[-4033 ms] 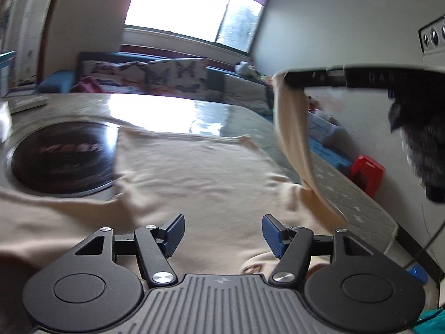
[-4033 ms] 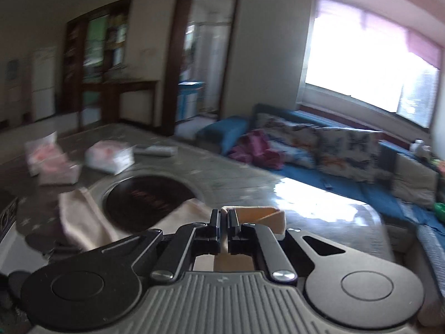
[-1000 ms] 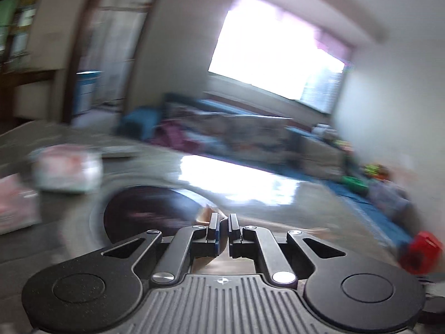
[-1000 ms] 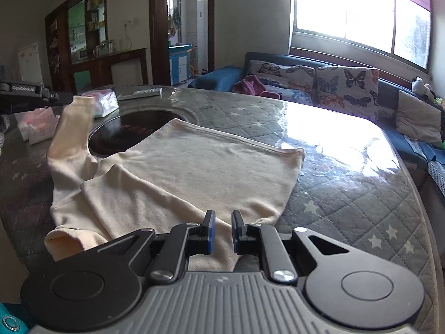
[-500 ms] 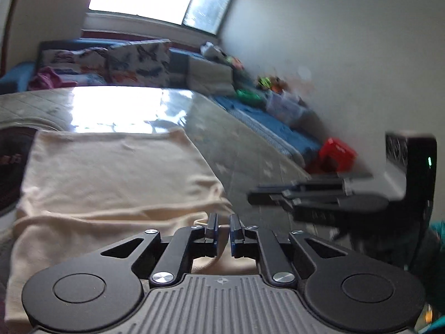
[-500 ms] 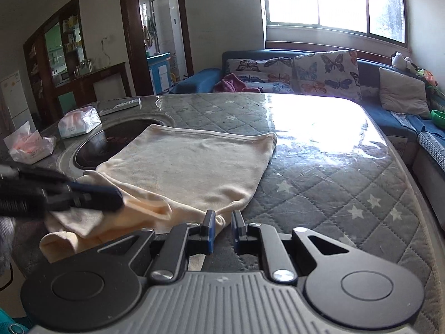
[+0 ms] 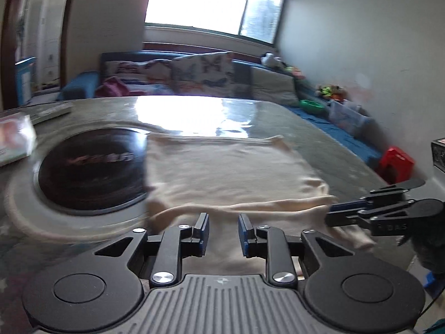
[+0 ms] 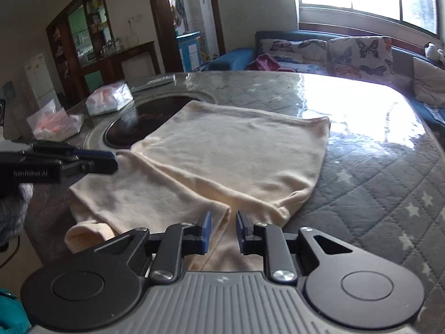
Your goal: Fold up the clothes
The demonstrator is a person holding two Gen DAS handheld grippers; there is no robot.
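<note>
A cream long-sleeved garment lies flat on the grey quilted table, and both sleeves are folded across its near part. In the right wrist view the garment shows a sleeve cuff curling at the table's near edge. My left gripper hovers open just over the near hem, holding nothing. My right gripper is also open, over the folded sleeve, with cloth showing under the gap. Each gripper shows side-on in the other's view: right gripper, left gripper.
A round black hotplate is set into the table left of the garment. Two tissue packs and a flat remote sit at the far left. A blue sofa with butterfly cushions stands behind; a red stool stands on the floor at right.
Both grippers were shut half a second ago and now stand open. The sleeve the left gripper carried across lies released over the garment's near part. The left camera has swung back leftward.
</note>
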